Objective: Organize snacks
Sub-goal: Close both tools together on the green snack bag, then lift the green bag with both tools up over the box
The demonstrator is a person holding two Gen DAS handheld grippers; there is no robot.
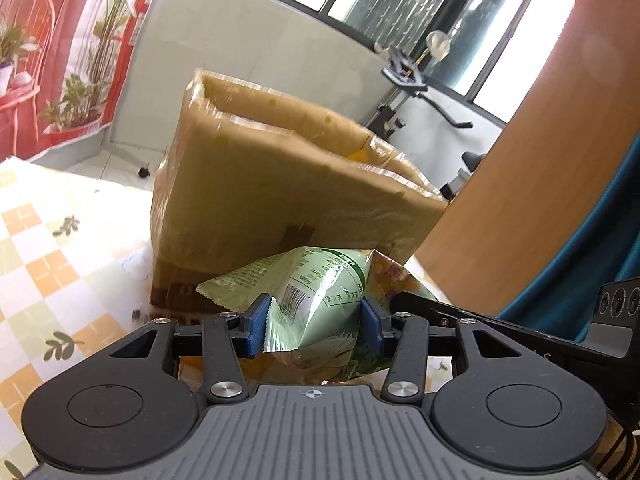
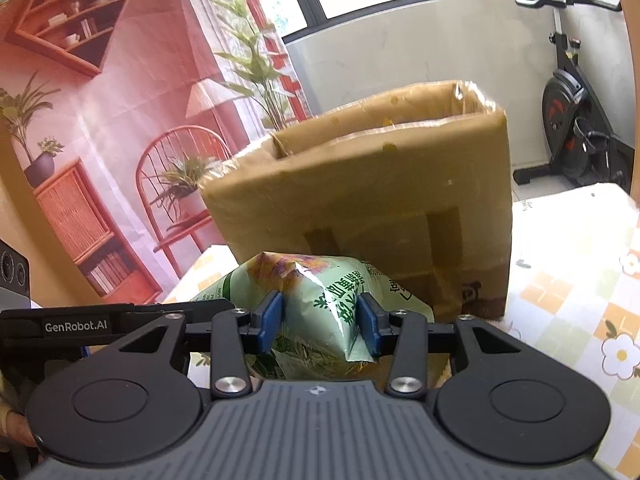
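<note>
Blue pads of my left hand-held gripper (image 1: 314, 326) pinch one end of a pale green snack bag (image 1: 316, 304), dimpling the foil. My right hand-held gripper (image 2: 318, 322) clamps the other end of the same snack bag (image 2: 320, 300), so the bag hangs between both, just in front of the cardboard box (image 1: 280, 184). The box stands open-topped on the checked tabletop (image 1: 48, 248); something yellow shows inside near its far rim. Both tools tilt slightly downward toward the box.
</note>
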